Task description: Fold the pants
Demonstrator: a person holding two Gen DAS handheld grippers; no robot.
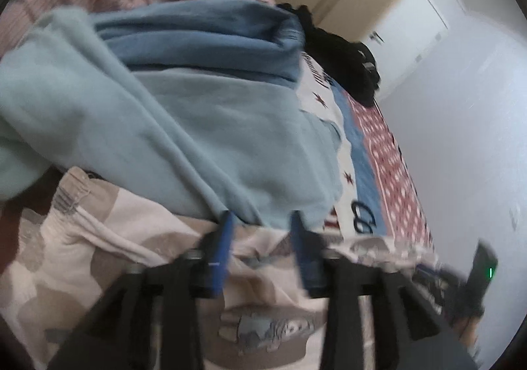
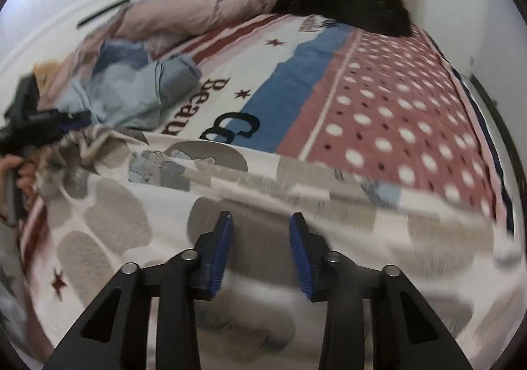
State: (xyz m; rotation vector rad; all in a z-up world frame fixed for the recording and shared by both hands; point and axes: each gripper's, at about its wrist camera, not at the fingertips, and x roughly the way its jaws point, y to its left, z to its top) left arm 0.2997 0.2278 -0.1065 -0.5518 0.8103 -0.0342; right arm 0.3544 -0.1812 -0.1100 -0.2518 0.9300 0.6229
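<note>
The pants are white with grey blotches and a cartoon print. They lie spread across the near side of the bed in the right wrist view. In the left wrist view the pants show an elastic waistband at the left. My left gripper is open just above the pants, its tips at the edge of a light blue garment. It also shows in the right wrist view at the far left. My right gripper is open and empty above the pants. It shows blurred in the left wrist view.
The bed cover has red dots, a blue band and stripes. A pile of light blue and blue clothes lies at the left. A pink quilt and black clothes lie at the far end. A white wall runs along the right.
</note>
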